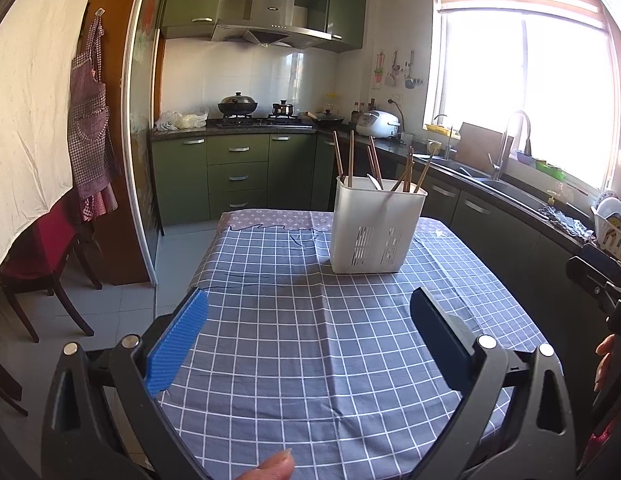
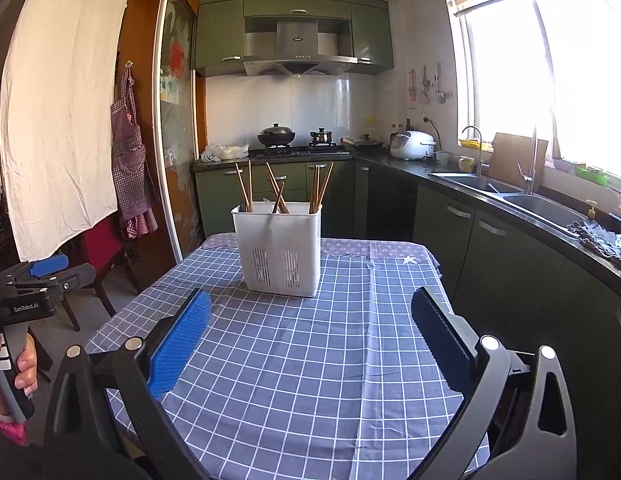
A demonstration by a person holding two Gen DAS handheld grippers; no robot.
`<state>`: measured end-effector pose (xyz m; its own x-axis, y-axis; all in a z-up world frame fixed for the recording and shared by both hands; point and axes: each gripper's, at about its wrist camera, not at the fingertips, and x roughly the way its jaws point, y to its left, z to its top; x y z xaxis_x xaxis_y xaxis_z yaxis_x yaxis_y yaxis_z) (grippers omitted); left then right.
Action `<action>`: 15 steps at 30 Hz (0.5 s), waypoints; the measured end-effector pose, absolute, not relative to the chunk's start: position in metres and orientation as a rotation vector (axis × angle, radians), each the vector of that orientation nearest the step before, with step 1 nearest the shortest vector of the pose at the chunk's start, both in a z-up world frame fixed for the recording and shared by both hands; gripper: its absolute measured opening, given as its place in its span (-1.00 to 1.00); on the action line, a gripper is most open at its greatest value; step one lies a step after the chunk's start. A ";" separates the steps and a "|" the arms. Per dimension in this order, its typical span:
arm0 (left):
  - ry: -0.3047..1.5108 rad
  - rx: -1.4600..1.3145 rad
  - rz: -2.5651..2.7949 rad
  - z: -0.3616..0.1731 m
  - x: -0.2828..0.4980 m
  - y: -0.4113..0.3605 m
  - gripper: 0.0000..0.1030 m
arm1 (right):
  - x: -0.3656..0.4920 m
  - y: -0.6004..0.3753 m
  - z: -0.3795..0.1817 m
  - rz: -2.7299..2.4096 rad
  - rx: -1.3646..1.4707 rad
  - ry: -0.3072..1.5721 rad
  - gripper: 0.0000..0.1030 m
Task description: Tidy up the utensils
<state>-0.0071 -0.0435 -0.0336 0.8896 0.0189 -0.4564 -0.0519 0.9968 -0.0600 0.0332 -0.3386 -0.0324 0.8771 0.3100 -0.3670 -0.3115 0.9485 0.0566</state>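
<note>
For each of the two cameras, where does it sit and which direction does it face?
Left wrist: on the open left gripper, facing the white utensil holder on the checked tablecloth; a fingertip shows below.
Right wrist: on the open right gripper, facing the same holder; the left hand shows at left.
Shared: holder, chopsticks, stove, sink.

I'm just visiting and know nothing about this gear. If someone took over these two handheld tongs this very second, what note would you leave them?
Left tongs: open, empty, held above the checked tablecloth.
Right tongs: open, empty, likewise above the cloth.
White utensil holder stands upright near the table's far end. Wooden chopsticks stand in it, leaning in loose groups; something white, perhaps a spoon, sits among them.
Done: no utensils visible lying on the cloth.
Left: possibly none; check the holder's compartments, whose insides are hidden from here.
</note>
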 end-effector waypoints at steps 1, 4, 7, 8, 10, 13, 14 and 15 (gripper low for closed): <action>0.474 -0.072 0.037 -0.033 -0.007 -0.044 0.86 | 0.035 -0.339 -0.032 0.324 -0.004 0.382 0.91; 0.475 -0.072 0.039 -0.033 -0.007 -0.044 0.86 | 0.035 -0.338 -0.033 0.329 -0.002 0.384 0.91; 0.474 -0.074 0.039 -0.033 -0.007 -0.044 0.86 | 0.036 -0.337 -0.034 0.334 -0.003 0.388 0.91; 0.473 -0.072 0.040 -0.033 -0.007 -0.044 0.86 | 0.036 -0.337 -0.034 0.336 -0.003 0.389 0.91; 0.474 -0.069 0.046 -0.033 -0.007 -0.044 0.86 | 0.036 -0.336 -0.035 0.338 -0.004 0.390 0.91; 0.474 -0.068 0.050 -0.033 -0.006 -0.042 0.87 | 0.037 -0.335 -0.036 0.340 0.000 0.391 0.91; 0.474 -0.068 0.051 -0.033 -0.006 -0.042 0.86 | 0.038 -0.335 -0.036 0.340 0.001 0.393 0.91; 0.473 -0.068 0.052 -0.033 -0.006 -0.042 0.87 | 0.038 -0.335 -0.037 0.340 0.000 0.394 0.91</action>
